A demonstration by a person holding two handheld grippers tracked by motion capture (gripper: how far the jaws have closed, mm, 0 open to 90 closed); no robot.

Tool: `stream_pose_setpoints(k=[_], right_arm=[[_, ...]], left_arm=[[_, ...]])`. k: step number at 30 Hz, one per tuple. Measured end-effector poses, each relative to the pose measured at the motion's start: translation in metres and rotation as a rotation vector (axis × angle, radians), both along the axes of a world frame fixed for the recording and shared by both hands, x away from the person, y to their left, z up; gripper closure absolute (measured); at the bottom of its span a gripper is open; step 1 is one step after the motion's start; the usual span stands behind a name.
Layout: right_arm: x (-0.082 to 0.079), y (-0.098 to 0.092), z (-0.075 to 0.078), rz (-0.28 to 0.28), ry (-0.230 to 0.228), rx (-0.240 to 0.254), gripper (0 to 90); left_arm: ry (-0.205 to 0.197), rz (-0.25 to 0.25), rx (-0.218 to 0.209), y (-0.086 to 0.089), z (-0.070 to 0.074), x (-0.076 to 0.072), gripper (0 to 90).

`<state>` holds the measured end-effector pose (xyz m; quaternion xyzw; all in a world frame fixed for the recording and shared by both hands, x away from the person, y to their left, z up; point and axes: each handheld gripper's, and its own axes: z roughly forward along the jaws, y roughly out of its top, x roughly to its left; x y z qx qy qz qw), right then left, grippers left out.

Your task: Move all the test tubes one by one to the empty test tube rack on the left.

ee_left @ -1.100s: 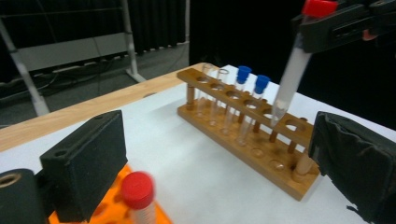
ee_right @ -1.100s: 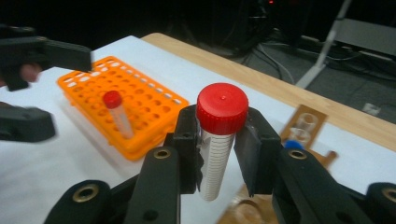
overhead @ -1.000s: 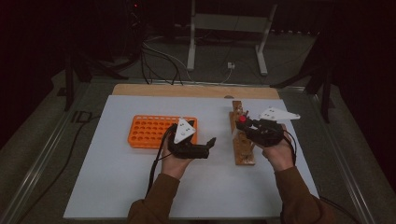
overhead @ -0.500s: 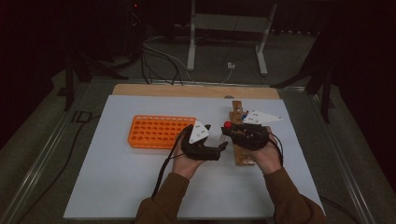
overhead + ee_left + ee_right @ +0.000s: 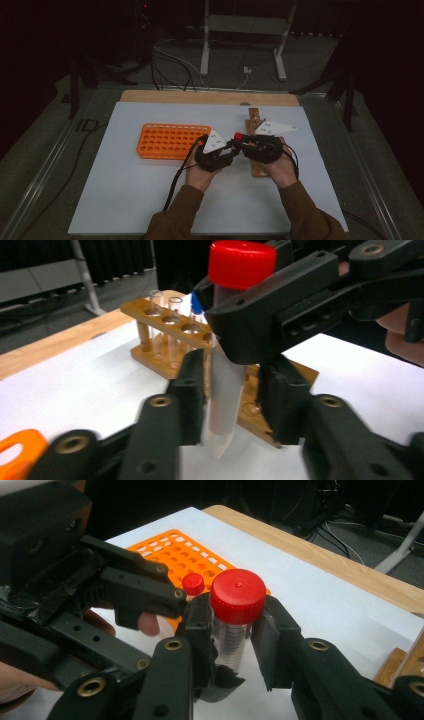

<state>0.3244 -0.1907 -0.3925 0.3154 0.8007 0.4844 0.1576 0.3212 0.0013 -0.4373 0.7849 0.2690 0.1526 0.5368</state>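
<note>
tube: red-capped plastic tube (image 5: pixel 225 390), held in the air mid-frame in the high view (image 5: pixel 238 136), between both grippers over the white mat (image 5: pixel 150 200)
right gripper (image 5: pixel 235 645): jaws clamped on tube just under the cap
left gripper (image 5: pixel 227 395): jaws have just been closing, tube body between them; left pad looks to touch, right side I can't tell for sure
handling: light, stiff, smooth wall, likely slippery; conical tip, so it won't stand without a rack; thin plastic, don't over-squeeze
grip point: straight body mid-length or under the cap rim; avoid the taper
orange rack (image 5: pixel 172 141): left of centre in the high view, holes mostly open; a small red-capped tube (image 5: pixel 193 584) stands in it
wooden rack (image 5: pixel 170 337): upper left in the left gripper view, glass tubes inside, fragile, keep clear
surface: flat white mat on a wood-edged table (image 5: pixel 200 96)
room: dark, cables and a stand leg (image 5: pixel 205 45) on the floor at top of the high view
</note>
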Motion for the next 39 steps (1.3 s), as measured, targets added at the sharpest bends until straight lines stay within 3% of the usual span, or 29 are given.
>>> stream_pose_setpoints(k=[6,8,9,11,12,20,27,39], right_arm=[[-0.001,-0.001,0.0,0.002,0.005,0.01,70.2],[0.0,-0.004,-0.001,0.007,0.008,0.029,55.6],[0.0,-0.004,-0.001,0.007,0.008,0.029,55.6],[0.001,-0.009,-0.002,-0.001,0.011,0.043,42.4],[0.001,-0.009,-0.002,-0.001,0.011,0.043,42.4],[0.002,-0.019,-0.007,-0.051,-0.01,0.049,17.1],[0.002,-0.029,-0.014,-0.075,-0.005,0.059,4.0],[-0.001,-0.049,-0.024,-0.121,0.0,0.076,0.4]], left_arm=[[-0.005,-0.005,0.0,0.0,-0.001,0.0,74.6],[-0.004,-0.003,0.006,0.001,-0.001,0.0,74.8],[-0.001,0.001,0.007,0.001,-0.001,0.0,74.8],[0.002,0.01,0.007,0.003,-0.001,0.001,74.9],[0.002,0.014,0.008,0.003,-0.001,0.001,74.9],[0.007,0.051,-0.001,0.015,-0.001,0.003,74.9],[0.006,0.075,-0.006,0.028,0.0,0.003,74.9],[-0.007,0.116,-0.002,0.05,0.001,0.003,74.8]])
